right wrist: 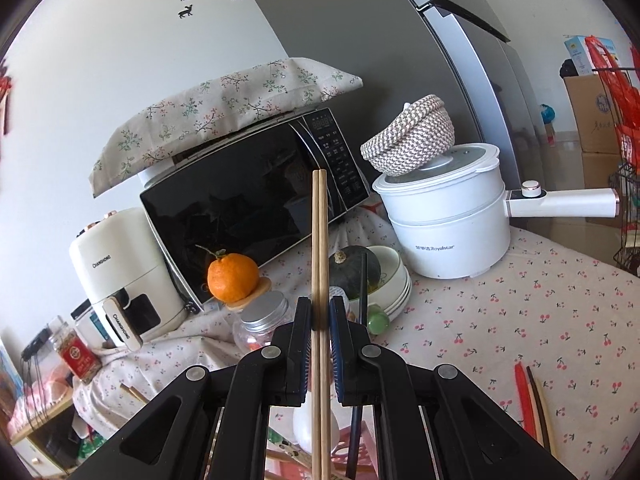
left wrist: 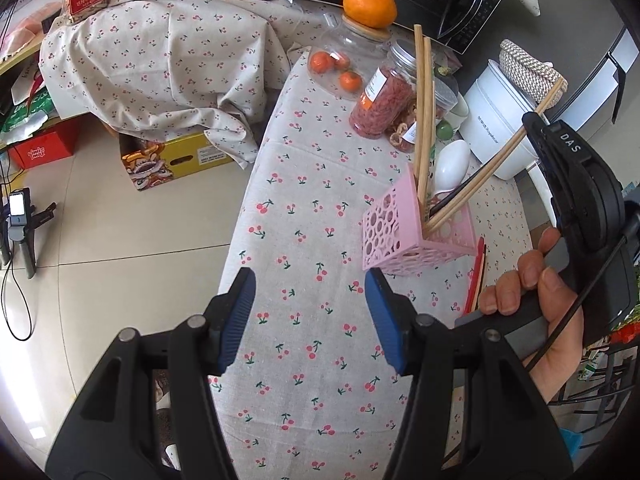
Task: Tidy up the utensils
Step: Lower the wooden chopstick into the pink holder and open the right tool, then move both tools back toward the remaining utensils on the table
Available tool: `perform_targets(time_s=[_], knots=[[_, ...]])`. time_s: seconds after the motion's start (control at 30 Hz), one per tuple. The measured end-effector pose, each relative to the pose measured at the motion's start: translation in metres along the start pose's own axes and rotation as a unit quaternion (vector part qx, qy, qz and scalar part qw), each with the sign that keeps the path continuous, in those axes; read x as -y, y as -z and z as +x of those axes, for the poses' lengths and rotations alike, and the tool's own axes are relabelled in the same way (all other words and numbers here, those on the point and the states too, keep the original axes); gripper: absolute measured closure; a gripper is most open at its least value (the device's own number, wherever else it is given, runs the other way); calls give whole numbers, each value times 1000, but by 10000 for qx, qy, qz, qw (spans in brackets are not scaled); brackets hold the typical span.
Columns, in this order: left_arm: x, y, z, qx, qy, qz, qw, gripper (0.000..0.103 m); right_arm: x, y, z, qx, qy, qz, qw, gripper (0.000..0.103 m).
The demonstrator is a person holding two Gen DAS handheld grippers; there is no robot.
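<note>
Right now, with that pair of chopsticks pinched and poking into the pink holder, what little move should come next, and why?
Probably open the right hand-held gripper and let go. It is shut on the pair of wooden chopsticks, whose lower tips already sit inside the pink holder, leaning like the pair already standing there. The left hand-held gripper hangs open beside the holder, touching nothing.

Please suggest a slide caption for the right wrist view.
Right tool shut on a pair of wooden chopsticks, facing the microwave.
</note>
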State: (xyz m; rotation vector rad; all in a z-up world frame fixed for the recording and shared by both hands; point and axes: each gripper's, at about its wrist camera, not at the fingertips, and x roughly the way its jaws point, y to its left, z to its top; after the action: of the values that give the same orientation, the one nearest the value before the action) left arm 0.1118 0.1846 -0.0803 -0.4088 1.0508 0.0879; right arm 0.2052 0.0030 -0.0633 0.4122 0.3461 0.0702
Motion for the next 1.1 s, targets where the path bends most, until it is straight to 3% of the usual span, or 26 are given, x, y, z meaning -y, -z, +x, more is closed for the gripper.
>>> perform_targets(time_s=[0.2, 0.23, 0.33, 0.37, 0.57, 0.77, 0.97, 1.1], knots=[[2, 0, 0, 22, -41, 60, 10000, 45, 8, 13, -5, -394, -256, 67, 9989, 90], [3, 1, 0, 26, -42, 69, 10000, 45, 8, 14, -10, -411, -318, 3, 9987, 86], [8, 2, -1, 71, -22, 128, 9999, 39, 10, 8, -21, -480, -508, -116, 9975, 45], [10, 2, -1, 95, -24, 157, 9998, 35, 11, 4, -26, -474, -536, -123, 9974, 37], [26, 6, -3, 233, -79, 385, 9990, 21, 28, -22, -45, -785, -528, -287, 9951, 18], [39, 13, -2, 319, -125, 525, 9980, 18, 57, -36, -58, -1215, -128, -528, 9911, 5], [50, 22, 4, 217, -111, 658, 9975, 17, 92, -41, -65, -1614, 277, -726, 9838, 1], [60, 27, 9, 148, -179, 839, 9962, 17, 114, -38, -58, -2170, 487, -874, 9710, 1]])
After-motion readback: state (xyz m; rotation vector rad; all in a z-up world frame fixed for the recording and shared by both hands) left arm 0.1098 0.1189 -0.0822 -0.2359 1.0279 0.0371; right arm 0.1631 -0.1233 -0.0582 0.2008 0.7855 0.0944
